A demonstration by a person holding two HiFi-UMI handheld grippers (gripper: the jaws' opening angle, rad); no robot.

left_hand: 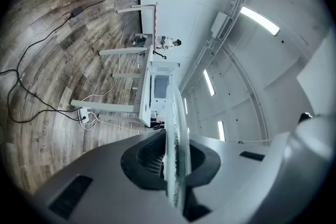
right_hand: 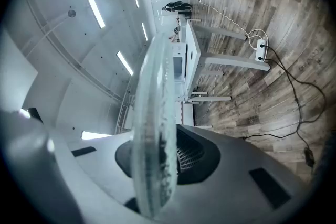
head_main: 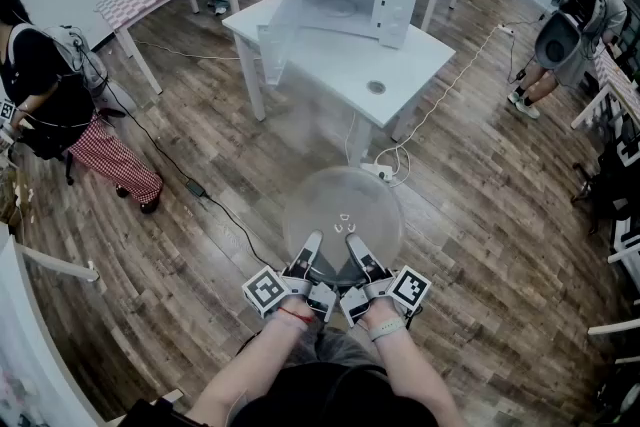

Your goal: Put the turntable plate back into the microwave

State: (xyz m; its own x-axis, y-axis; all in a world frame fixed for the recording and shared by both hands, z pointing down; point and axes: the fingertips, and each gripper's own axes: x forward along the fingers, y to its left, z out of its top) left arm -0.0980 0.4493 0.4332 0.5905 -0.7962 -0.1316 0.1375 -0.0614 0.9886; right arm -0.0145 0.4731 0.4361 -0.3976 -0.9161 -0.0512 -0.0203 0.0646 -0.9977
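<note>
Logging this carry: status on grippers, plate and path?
Left hand-held gripper, right hand-held gripper: both shut on turntable plate, near rim. Plate held over floor, short of the table. Microwave door open; power strip on floor ahead.

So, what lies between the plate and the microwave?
Head view: past the plate, floor with a power strip, then the table's front with one small round part, then the microwave.

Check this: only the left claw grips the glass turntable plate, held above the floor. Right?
No: both claws grip it. The right gripper view shows the right claw shut on the turntable plate too, beside the left claw, above the floor.
</note>
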